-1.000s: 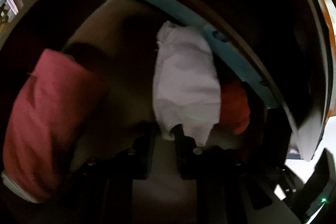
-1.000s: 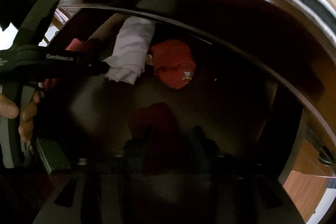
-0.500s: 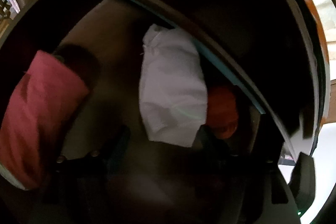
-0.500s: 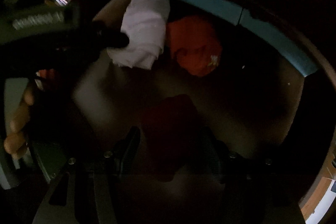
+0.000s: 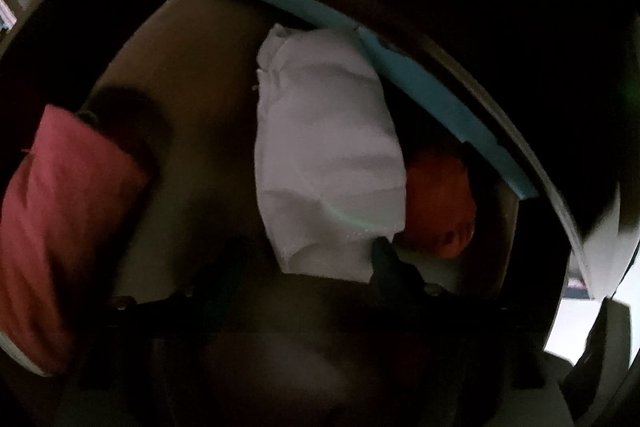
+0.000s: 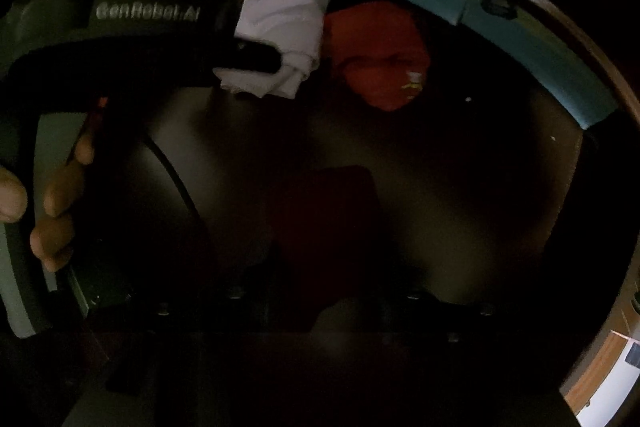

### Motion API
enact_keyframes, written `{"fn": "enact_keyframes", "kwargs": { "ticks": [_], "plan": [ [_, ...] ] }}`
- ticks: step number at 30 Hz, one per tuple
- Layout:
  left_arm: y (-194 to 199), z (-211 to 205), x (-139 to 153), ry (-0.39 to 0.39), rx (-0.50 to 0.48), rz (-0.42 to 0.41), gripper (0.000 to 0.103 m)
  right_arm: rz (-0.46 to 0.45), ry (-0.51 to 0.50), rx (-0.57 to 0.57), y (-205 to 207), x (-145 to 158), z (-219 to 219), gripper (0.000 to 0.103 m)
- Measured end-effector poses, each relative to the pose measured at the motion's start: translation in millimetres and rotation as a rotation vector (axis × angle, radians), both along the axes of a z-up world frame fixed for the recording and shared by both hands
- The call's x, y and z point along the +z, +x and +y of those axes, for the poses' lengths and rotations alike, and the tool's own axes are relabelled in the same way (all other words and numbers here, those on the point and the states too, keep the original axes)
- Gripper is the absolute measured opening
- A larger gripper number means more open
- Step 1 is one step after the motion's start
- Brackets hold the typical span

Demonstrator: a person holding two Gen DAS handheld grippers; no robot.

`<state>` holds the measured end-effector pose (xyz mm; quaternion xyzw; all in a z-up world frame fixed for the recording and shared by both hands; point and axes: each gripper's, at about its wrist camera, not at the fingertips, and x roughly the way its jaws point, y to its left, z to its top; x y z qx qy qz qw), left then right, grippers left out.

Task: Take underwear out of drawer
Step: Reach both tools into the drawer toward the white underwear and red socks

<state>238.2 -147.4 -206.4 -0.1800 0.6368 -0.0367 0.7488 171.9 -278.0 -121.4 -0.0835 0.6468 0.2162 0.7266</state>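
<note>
Two grippers reach into the drawer (image 5: pixel 440 99), the left gripper (image 5: pixel 312 251) nearer the white underwear (image 5: pixel 324 155), which lies on the drawer floor against the back wall, long axis running away from the fingers. Its jaws stand wide, straddling the near end without gripping. The right gripper (image 6: pixel 328 267) is too dark to judge; a dark red piece (image 6: pixel 324 219) lies at its fingers
</note>
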Motion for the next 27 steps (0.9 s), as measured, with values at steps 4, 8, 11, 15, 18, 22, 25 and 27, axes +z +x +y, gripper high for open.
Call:
{"fn": "enact_keyframes", "kwargs": {
  "ticks": [4,8,11,15,18,22,25,27],
  "plan": [
    [-0.8,5.9,0.2,0.026,-0.059,0.006,0.033,-0.009,0.032,-0.047,-5.9,9.5,-16.3,0.039],
    [4.0,12.6,-6.5,-0.006,-0.1,0.049,0.015,-0.029,0.05,-0.099,-7.8,22.4,-38.4,0.039],
    [1.1,12.0,-9.4,-0.003,-0.141,0.048,0.012,-0.04,0.08,-0.155,-9.1,28.0,-46.5,0.039],
    [4.9,9.6,-8.1,0.075,-0.241,0.017,0.008,-0.055,0.107,-0.219,-6.3,37.0,-62.7,0.038],
    [2.6,5.2,-10.8,0.101,-0.292,0.029,0.006,-0.073,0.122,-0.247,-8.2,44.7,-69.9,0.038],
    [-4.5,3.7,-13.6,0.097,-0.306,0.033,0.006,-0.079,0.146,-0.251,-12.0,50.0,-81.0,0.038],
    [-6.8,10.3,-10.1,0.081,-0.272,0.008,0.006,-0.073,0.151,-0.256,-11.1,45.3,-75.6,0.038],
    [-7.8,11.5,-6.8,0.1,-0.274,-0.014,0.006,-0.063,0.121,-0.264,-2.6,39.9,-72.8,0.038]
  ]
}}
